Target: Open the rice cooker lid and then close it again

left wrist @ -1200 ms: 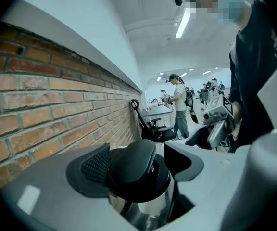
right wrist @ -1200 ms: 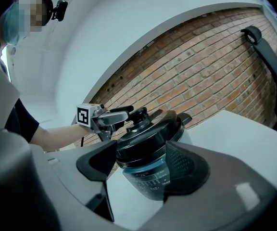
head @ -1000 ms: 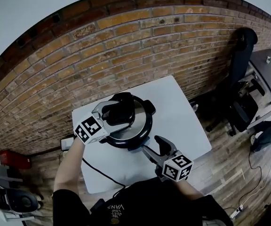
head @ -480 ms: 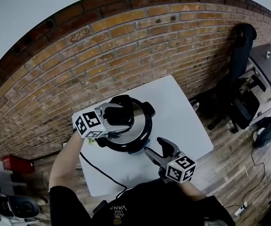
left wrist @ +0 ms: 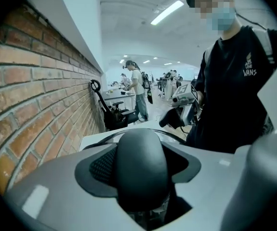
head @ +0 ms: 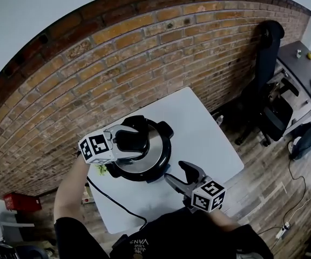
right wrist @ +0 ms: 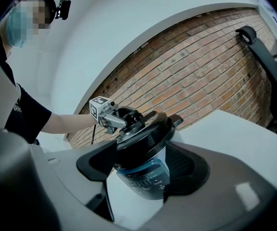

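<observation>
The rice cooker (head: 154, 161) stands on a white table (head: 204, 134), its steel lid (head: 144, 162) down. My left gripper (head: 140, 140) reaches over the lid from the left. Its jaws have just been closing and now press on either side of the black lid handle (head: 128, 142). That handle (left wrist: 141, 162) fills the gap between the pads in the left gripper view. My right gripper (head: 174, 170) hangs open just in front of the cooker, touching nothing. The cooker's blue control panel (right wrist: 145, 177) shows between its jaws in the right gripper view, with the left gripper (right wrist: 128, 121) on top of the lid (right wrist: 150, 131).
A brick wall (head: 144, 53) runs behind the table. The cooker's black cable (head: 112, 198) trails off the near left edge. A black office chair (head: 269, 107) and desks stand to the right. Other people (left wrist: 137, 88) stand far down the room.
My left gripper has tipped downward over the lid, and its jaws have drawn in around the handle. The right gripper has stayed put. The lid has not lifted.
</observation>
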The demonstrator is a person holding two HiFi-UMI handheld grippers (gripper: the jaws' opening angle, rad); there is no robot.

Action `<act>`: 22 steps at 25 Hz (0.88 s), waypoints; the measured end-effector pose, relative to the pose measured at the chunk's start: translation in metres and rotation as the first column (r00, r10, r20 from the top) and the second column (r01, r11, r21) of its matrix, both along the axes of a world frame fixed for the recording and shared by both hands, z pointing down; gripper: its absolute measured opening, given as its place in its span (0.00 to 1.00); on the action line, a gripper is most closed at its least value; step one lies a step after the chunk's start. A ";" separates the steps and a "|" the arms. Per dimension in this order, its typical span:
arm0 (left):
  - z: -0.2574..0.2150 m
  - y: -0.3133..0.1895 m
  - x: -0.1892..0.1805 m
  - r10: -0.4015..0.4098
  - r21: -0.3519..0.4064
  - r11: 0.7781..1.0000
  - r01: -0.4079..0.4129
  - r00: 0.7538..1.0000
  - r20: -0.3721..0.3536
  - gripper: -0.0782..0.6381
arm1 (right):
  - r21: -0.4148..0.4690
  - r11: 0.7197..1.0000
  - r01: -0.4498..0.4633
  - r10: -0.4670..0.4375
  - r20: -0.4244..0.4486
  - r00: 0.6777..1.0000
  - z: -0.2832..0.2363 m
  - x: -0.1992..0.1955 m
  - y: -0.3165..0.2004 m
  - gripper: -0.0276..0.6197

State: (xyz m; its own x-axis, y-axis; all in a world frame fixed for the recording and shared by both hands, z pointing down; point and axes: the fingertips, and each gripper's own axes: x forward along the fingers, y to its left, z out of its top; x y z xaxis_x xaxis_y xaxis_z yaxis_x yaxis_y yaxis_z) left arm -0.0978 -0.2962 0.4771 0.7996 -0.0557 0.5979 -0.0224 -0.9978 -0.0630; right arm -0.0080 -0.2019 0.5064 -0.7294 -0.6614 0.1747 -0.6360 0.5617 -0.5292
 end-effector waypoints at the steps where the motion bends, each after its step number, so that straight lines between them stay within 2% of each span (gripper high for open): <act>1: 0.000 0.000 0.000 0.012 0.001 1.000 -0.012 1.000 0.005 0.50 | 0.000 1.000 -0.005 0.005 -0.002 1.000 0.001 0.001 0.000 0.52; 10: -0.005 0.002 -0.001 0.018 0.015 1.000 -0.018 1.000 -0.007 0.50 | -0.016 0.999 -0.031 0.031 -0.005 1.000 0.004 0.005 -0.005 0.52; 13: -0.025 0.003 -0.001 0.042 0.030 0.999 -0.041 0.998 -0.046 0.50 | -0.022 0.999 -0.028 0.028 -0.003 1.000 0.005 0.003 -0.007 0.52; 17: -0.066 0.004 0.001 0.074 0.100 0.993 -0.066 0.993 -0.087 0.50 | -0.012 1.000 -0.016 0.016 0.008 1.000 0.001 -0.005 -0.009 0.52; 19: -0.085 0.003 -0.002 0.063 0.132 0.990 -0.050 0.993 -0.096 0.50 | 0.001 1.000 -0.006 0.006 0.014 1.000 -0.005 -0.011 -0.008 0.52; 22: -0.108 0.003 -0.015 0.000 0.156 0.988 0.019 0.993 -0.120 0.50 | 0.021 1.000 0.009 -0.010 0.023 1.000 -0.014 -0.019 -0.004 0.52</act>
